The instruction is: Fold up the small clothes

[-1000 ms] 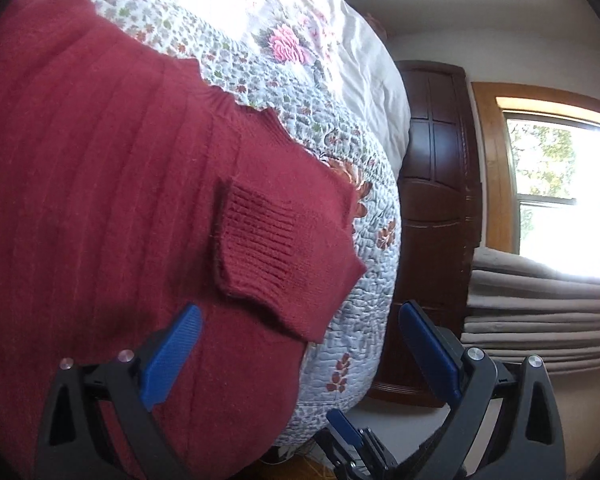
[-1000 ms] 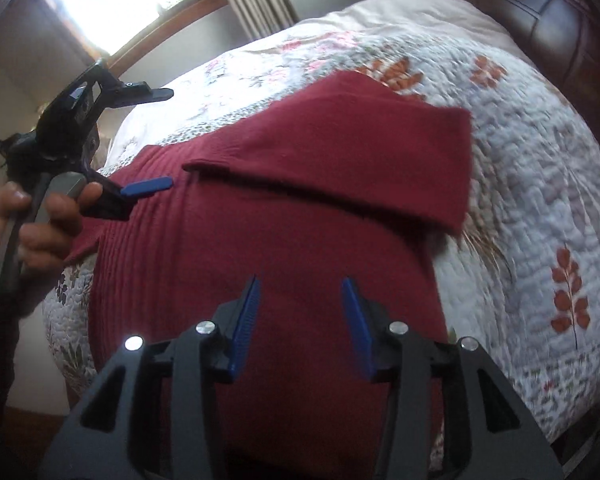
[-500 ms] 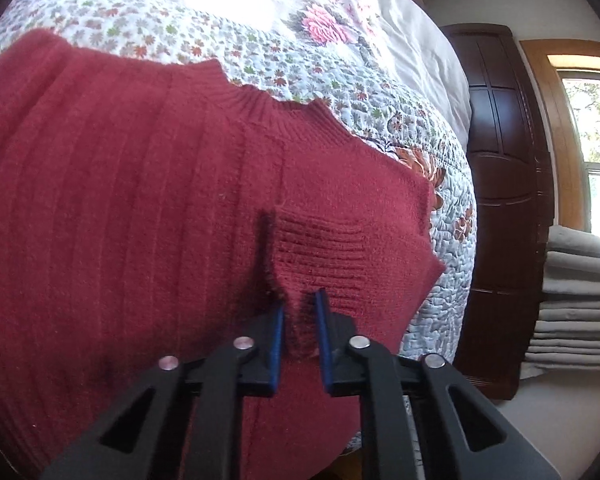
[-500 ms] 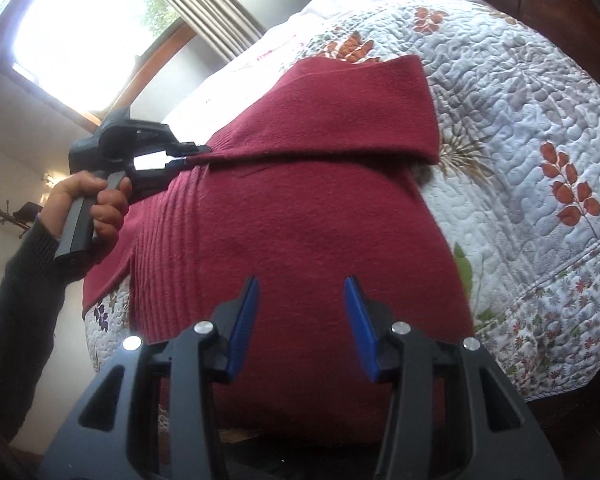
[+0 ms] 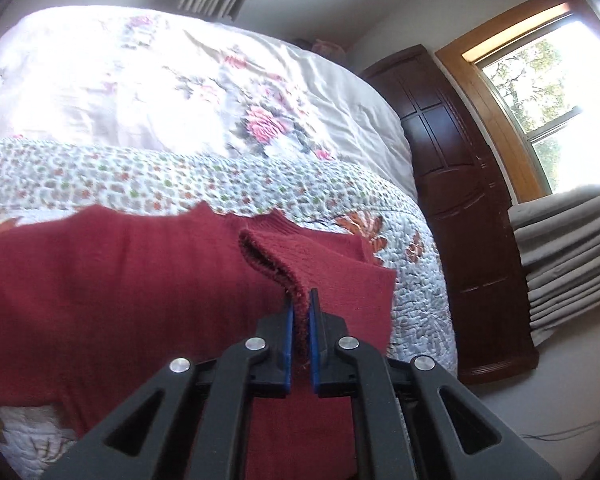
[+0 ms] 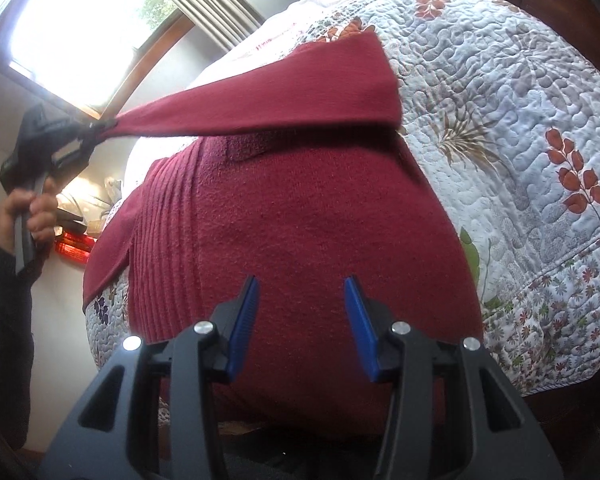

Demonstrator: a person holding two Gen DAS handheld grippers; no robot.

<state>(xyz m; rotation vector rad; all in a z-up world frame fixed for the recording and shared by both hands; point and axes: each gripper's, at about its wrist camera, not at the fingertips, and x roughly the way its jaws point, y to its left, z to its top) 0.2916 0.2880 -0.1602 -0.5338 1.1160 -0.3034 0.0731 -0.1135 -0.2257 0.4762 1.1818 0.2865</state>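
A dark red knitted sweater point(image 6: 300, 220) lies spread on the quilted floral bedspread point(image 6: 500, 92). My left gripper point(image 5: 299, 312) is shut on the ribbed cuff point(image 5: 276, 256) of one sleeve and holds it lifted above the sweater's body point(image 5: 100, 288). In the right wrist view that sleeve point(image 6: 280, 96) stretches taut from the bed to the left gripper point(image 6: 96, 132), held by a hand point(image 6: 28, 208). My right gripper point(image 6: 300, 304) hovers open over the sweater's lower part with nothing between its blue pads.
A dark wooden bed frame point(image 5: 460, 200) stands at the bed's right edge. Windows point(image 5: 560, 80) with grey curtains point(image 5: 568, 252) lie beyond it. A pale floral duvet point(image 5: 160, 80) covers the far half of the bed. Red objects point(image 6: 74, 250) sit low at the left.
My left gripper shut on the sleeve cuff, then lifted it up and away, pulling the sleeve taut. The right gripper stayed open over the sweater's lower part.
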